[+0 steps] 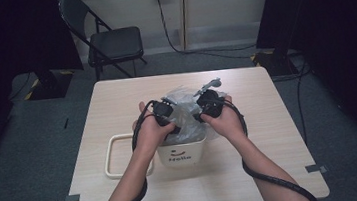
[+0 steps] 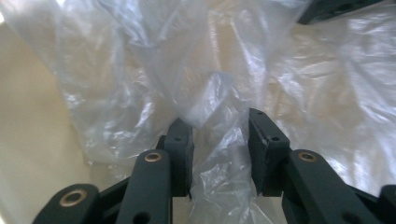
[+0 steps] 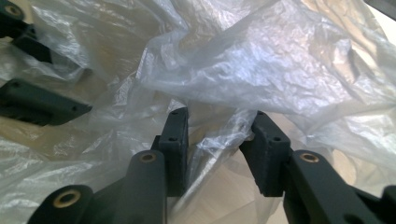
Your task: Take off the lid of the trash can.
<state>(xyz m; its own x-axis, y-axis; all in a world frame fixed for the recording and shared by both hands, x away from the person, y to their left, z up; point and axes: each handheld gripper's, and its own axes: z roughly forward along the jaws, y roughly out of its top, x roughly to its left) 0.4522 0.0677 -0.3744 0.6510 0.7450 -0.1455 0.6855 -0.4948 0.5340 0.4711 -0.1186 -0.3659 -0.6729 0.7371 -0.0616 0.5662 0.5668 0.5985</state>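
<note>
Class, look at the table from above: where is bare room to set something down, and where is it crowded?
Free: the table behind the plastic bag, its right side, and the front edge. Crowded: the middle, where both hands work at the bag in the white bin, beside the cream frame.

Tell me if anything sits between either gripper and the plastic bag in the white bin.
Nothing visible does. The left gripper and the right gripper each already have folds of the plastic bag between their jaws, above the white bin.

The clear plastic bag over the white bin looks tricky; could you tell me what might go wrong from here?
The thin plastic bag could tear or slip, since film lies bunched between the jaws of both the left gripper and the right gripper. Pulling might also tip the small white bin.
</note>
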